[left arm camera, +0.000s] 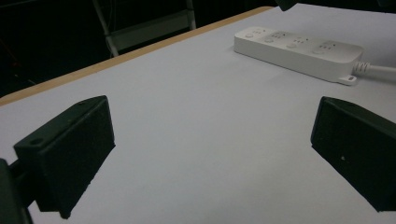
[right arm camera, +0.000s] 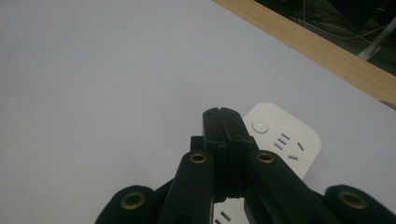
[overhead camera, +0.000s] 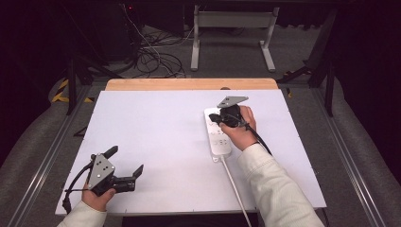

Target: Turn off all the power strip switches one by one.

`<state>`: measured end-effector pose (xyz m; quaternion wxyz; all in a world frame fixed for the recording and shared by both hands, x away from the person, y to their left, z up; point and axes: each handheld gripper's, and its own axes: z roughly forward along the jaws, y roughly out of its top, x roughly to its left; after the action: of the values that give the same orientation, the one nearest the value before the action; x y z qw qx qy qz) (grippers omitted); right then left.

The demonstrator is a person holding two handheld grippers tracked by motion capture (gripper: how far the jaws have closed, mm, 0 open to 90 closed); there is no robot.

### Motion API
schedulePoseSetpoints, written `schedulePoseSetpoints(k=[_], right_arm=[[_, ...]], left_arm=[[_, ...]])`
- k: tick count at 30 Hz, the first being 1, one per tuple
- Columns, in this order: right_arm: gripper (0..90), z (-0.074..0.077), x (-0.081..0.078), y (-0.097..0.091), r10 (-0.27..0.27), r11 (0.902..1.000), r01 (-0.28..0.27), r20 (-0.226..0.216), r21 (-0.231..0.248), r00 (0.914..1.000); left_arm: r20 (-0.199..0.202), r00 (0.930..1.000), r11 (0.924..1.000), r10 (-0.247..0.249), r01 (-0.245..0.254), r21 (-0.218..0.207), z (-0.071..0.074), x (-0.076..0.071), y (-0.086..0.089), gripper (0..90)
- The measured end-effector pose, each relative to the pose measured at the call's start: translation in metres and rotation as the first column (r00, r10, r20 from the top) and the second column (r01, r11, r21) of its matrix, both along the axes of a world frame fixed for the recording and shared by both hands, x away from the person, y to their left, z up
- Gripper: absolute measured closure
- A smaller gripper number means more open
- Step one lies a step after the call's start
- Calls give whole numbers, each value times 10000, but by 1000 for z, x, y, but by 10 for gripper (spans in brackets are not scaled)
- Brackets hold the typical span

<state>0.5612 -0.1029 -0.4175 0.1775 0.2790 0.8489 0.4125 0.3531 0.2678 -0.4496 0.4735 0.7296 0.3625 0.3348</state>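
Power strip (overhead camera: 218,133): white, lies flat on the right half of the desk (overhead camera: 156,142), long side running away from the person, its cord (overhead camera: 234,182) trailing back toward the near edge.
Round button (right arm camera: 259,125): sits at the far end of the strip, just past the tip of the right gripper in the right gripper view.
Right gripper (right arm camera: 223,116): jaws pressed together with nothing between them, poised over the strip's far end, tip just short of the button and beside it.
Left gripper (overhead camera: 126,164): jaws spread wide, empty, resting low near the desk's near left corner, well apart from the strip.
Step in hand: likely pressing the switch with the closed tip.
How to do it well: keep the jaws shut so the tip acts as one blunt finger; centre it over the button before lowering; push straight down, not at a slant, so the strip does not slide.
Risk: the tip could slip onto the socket holes (right arm camera: 286,145) beside the button.
Help: the left gripper could steady the strip's near end if it shifts.
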Motion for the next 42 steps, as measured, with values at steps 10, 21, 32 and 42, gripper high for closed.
schedulePoseSetpoints(k=[10, 21, 32, 42], right_arm=[[900, -16, 15, 6, -335, 9986, 319, -402, -412, 9986], [900, -35, 28, 9, -742, 9957, 697, -752, -607, 9944], [900, -36, 26, 11, -681, 9954, 619, -847, -734, 9941], [900, -38, 25, 13, -709, 9945, 635, -898, -828, 9934]], left_arm=[[-28, 10000, 10000, -29, 29, -69, 0, 0, 0, 2], [-12, 10000, 10000, -38, 38, -48, 0, 0, 0, 2], [-21, 10000, 10000, -69, 69, -7, 0, 0, 0, 2], [-27, 10000, 10000, -36, 36, -31, 0, 0, 0, 2]])
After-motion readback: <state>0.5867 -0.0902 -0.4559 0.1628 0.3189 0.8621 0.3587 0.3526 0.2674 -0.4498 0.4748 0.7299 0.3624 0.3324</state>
